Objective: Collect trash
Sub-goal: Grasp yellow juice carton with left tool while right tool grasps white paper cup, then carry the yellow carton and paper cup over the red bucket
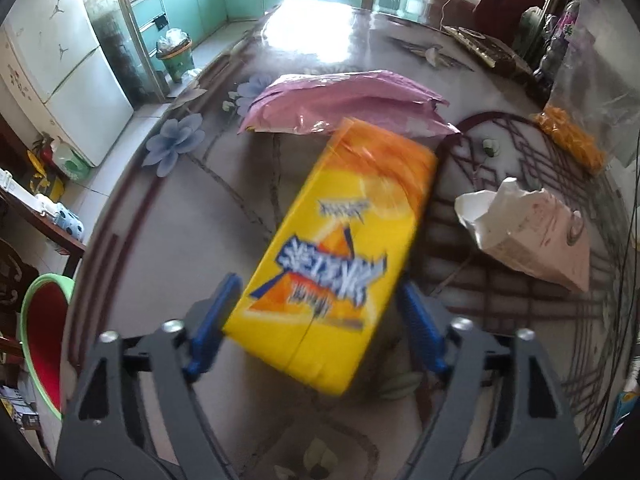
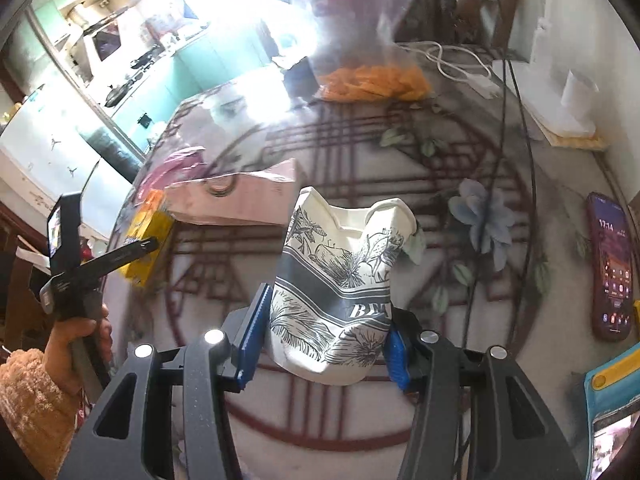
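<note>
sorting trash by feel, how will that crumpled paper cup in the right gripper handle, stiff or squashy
Likely squashy: the paper cup already has a dented, folded rim, so its wall probably gives further under the right gripper, whose blue pads press its sides. It looks thin and empty, so probably very light. Being deformed, it seems less apt to roll if dropped on the table.

Each hand-held gripper is built from dark grey, matt plastic arms with long cut-out slots. The left hand-held gripper (image 1: 316, 320) carries two ribbed bright blue pads (image 1: 214, 326) at its tips, and four round silver screws (image 1: 174, 326) sit in a row across its arm joints. The right hand-held gripper (image 2: 326, 334) has the same blue pads (image 2: 252, 334) and silver screws (image 2: 214, 337). At eight o'clock in the right wrist view, a hand (image 2: 76, 340) emerges from a fluffy tan fleece sleeve (image 2: 28, 404).
</note>
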A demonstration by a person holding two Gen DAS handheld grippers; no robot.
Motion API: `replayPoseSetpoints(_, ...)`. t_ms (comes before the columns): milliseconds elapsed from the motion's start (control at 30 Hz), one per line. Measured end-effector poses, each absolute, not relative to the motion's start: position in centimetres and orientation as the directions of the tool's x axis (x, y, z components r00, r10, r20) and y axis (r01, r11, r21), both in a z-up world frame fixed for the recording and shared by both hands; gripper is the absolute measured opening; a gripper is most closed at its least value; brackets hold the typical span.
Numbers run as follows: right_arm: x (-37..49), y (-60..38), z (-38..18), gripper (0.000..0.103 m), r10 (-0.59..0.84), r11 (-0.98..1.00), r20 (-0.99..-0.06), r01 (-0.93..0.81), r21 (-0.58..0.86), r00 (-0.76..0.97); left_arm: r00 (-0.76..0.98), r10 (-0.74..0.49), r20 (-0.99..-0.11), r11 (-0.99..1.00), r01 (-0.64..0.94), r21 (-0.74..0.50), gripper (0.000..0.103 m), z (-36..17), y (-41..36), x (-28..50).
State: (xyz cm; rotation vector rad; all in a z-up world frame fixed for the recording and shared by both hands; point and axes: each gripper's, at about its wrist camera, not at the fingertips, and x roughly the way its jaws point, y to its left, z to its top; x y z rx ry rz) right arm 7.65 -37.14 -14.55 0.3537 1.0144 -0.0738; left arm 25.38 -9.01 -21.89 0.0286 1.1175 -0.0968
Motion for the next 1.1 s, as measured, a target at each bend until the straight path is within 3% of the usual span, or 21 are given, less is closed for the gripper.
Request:
replayPoseSetpoints(67,7.5,-36.0,-13.8,0.049,0.094,0.949,-0.835,0.204,0.239,0.542,0.443,-0.077,-0.893,0.994,0.102,-0.035,0.062,-21.2,-8.7,24.9)
replayPoseSetpoints(533,6.9,-29.5,-10.8,0.049,0.121,0.977,-0.795,0.072,0.203,0.594,0.579,-0.116,-0.807,0.993,0.095,-0.074,0.059,-12.8,-4.9,15.5)
replayPoseSetpoints(933,6.2,-24.5,-10.0,0.049,0.18,0.979,-0.787,-0.034,0.199,0.59,0.486,-0.098,-0.869,0.995,0.076,-0.07,0.059,-14.6,-1.9,9.8)
replayPoseSetpoints(1000,6.1,-24.0,-10.0,0.049,0.185,0.98,-0.789,-0.046,0.196,0.586,0.457,-0.089,-0.885,0.995,0.079,-0.059,0.059,-15.5,-1.8,9.6)
replayPoseSetpoints(1100,5.8,-23.3,-10.0,0.049,0.191,0.979,-0.791,-0.061,0.192,0.581,0.446,-0.066,-0.893,0.997,0.074,-0.037,0.076,-16.6,-1.6,9.5)
